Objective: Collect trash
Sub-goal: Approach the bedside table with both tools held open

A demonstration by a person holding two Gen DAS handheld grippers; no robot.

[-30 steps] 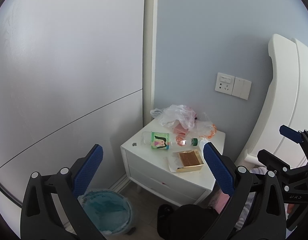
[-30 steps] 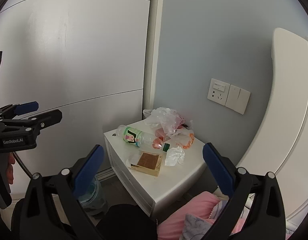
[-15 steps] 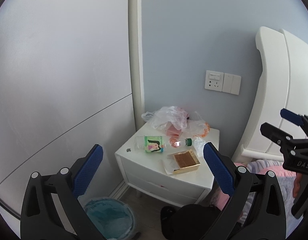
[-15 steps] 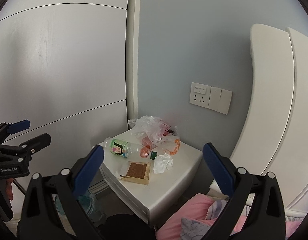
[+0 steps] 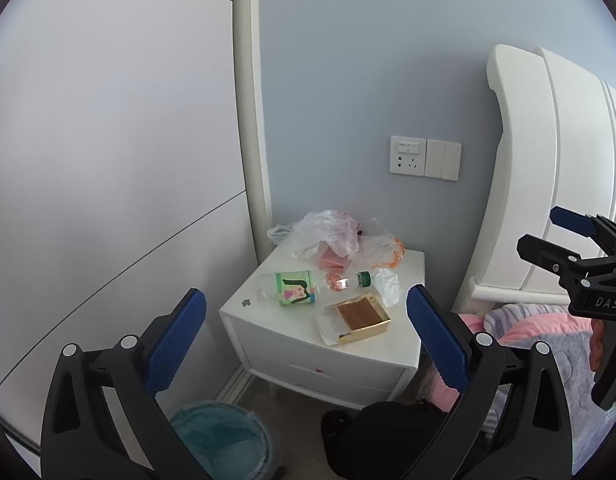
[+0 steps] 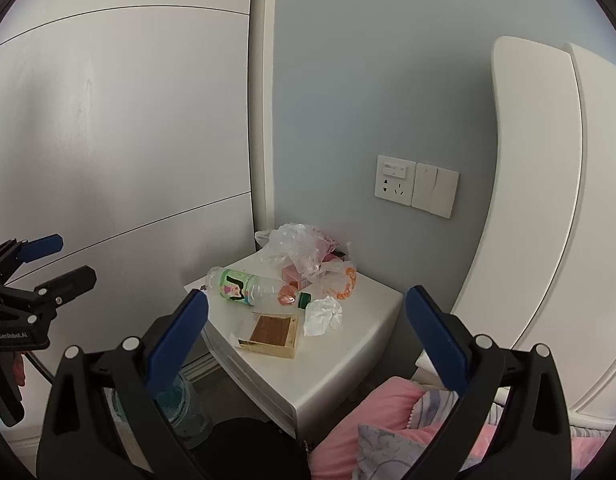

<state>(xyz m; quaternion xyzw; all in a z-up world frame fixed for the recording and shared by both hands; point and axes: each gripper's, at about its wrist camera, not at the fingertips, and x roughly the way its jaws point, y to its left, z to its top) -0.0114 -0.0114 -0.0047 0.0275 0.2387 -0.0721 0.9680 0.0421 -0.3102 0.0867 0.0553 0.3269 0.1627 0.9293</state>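
White nightstand (image 5: pixel 267 334), centre of both views, is the surface w/ all the trash. On top: clear plastic bottle (image 5: pixel 308 286) lying on its side, green cap toward frame right; gold-edged box (image 5: pixel 362 316) w/ brown top in front of it; crumpled white tissue (image 5: pixel 388 284) just right of the cap; heap of clear plastic bags (image 5: pixel 328 236) at the back, pink packet under them. Teal-lined bin (image 5: pixel 223 440) on the floor, lower left of left wrist view, beside the nightstand.

Left hand-held gripper (image 5: pixel 305 336): blue pads spread wide, nothing between them, well short of the surface. Right hand-held gripper (image 6: pixel 305 336): same, spread wide & empty; it also shows at right edge of left view. Pink/lilac bedding (image 6: pixel 388 432) lower right; white headboard (image 6: pixel 540 200) at right.
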